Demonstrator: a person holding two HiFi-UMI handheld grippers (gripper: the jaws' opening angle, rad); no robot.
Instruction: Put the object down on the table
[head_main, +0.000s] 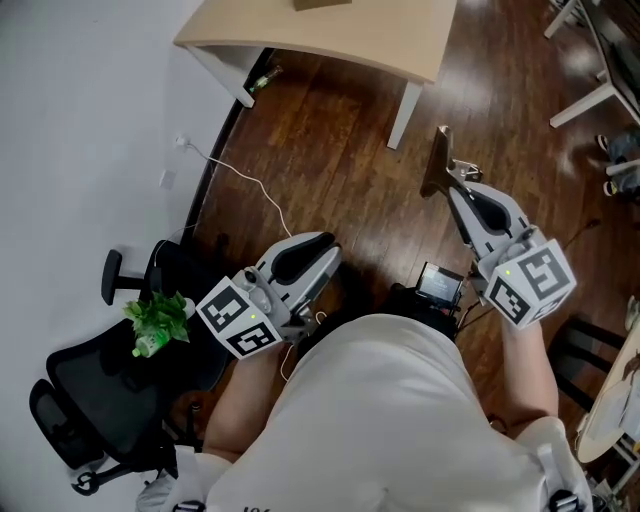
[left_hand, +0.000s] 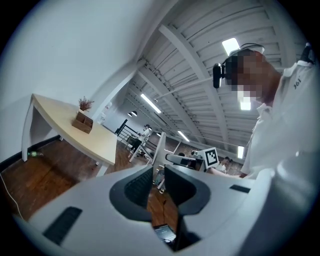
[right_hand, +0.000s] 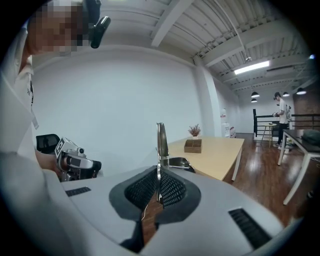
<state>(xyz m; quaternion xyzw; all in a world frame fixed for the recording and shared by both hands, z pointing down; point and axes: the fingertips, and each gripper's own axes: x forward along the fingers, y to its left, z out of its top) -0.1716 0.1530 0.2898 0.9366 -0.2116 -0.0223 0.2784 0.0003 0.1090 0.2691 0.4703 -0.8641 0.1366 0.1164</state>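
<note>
Left tongs (head_main: 325, 250): held low at the person's left side, marker cube toward the body, tips aimed forward and to the right over the wooden floor (head_main: 330, 150). In the left gripper view the jaws of these tongs (left_hand: 159, 182) are seen slightly parted, with nothing between them.

Right tongs (head_main: 452, 185): held out ahead on an extended forearm, tips aimed toward the desk (head_main: 380, 40). The jaws (right_hand: 158, 187) are closed on a thin utensil (right_hand: 160, 140).

Utensil (head_main: 437, 160): a flat, narrow metal blade seen edge-on, standing upright out of the jaws, with a curved shiny part beside its base. It is carried in the air over the floor, short of the desk's near edge and not touching it.
</note>
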